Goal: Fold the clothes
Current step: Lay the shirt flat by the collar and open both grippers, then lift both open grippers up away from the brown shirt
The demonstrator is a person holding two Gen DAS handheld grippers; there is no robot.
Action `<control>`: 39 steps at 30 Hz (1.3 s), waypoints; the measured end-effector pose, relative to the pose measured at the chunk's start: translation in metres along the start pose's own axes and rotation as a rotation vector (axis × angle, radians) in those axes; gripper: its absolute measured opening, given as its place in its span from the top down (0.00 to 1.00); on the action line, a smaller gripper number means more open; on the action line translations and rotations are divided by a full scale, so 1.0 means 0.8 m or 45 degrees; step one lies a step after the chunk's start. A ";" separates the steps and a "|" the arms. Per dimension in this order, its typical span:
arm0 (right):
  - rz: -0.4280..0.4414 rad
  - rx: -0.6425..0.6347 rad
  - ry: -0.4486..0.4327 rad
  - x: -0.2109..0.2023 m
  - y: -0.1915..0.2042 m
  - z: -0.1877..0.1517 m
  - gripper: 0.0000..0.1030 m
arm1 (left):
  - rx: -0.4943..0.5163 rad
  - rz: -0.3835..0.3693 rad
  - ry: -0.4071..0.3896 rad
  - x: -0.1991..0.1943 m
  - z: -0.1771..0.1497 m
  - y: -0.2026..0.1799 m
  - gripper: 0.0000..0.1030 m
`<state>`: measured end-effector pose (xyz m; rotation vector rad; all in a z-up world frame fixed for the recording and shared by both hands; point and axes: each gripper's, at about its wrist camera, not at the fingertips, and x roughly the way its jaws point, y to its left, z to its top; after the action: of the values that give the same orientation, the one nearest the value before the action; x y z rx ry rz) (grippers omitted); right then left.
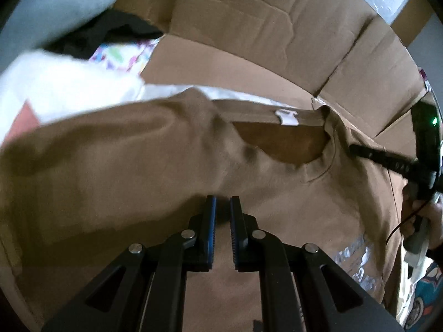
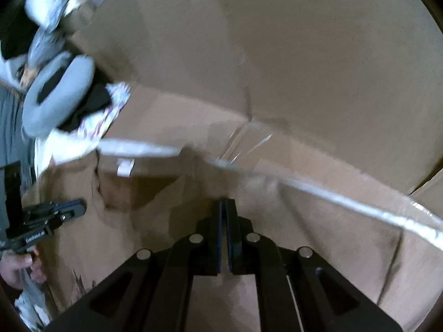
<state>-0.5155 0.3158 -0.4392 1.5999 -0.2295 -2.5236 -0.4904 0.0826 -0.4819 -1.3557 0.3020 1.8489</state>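
Observation:
A brown T-shirt lies spread out, with its neck opening and white label facing away from me. It has silver print on the chest. My left gripper is pinched on the shirt's cloth below the collar, with only a narrow gap between its fingers. My right gripper grips the shoulder seam right of the collar. In the right wrist view the right gripper is shut tight with the brown T-shirt bunched at its tips. The left gripper shows at the far left.
Flattened cardboard covers the surface and rises behind it. A white sheet edge pokes out from under the shirt. A heap of white, grey, black and patterned clothes lies at the left. A person's hand holds the left gripper's handle.

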 end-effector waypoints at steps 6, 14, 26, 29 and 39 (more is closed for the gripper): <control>-0.005 0.012 0.041 0.009 0.006 -0.007 0.97 | 0.032 0.058 0.021 -0.009 -0.007 0.010 0.91; 0.023 -0.029 -0.011 0.009 0.030 0.012 0.91 | 0.002 0.095 0.019 -0.031 -0.021 0.028 0.91; 0.145 0.026 0.060 0.033 0.041 0.018 0.75 | -0.110 0.032 -0.031 -0.060 -0.037 0.018 0.91; 0.144 0.018 0.086 0.030 0.050 0.008 0.75 | -0.134 0.026 -0.015 -0.064 -0.046 0.010 0.91; 0.136 -0.063 0.148 -0.001 0.100 -0.047 0.75 | -0.152 0.040 0.083 -0.092 -0.085 -0.015 0.91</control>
<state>-0.4779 0.2355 -0.4374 1.6618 -0.2306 -2.3303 -0.4276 0.0149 -0.4413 -1.5025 0.2506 1.8765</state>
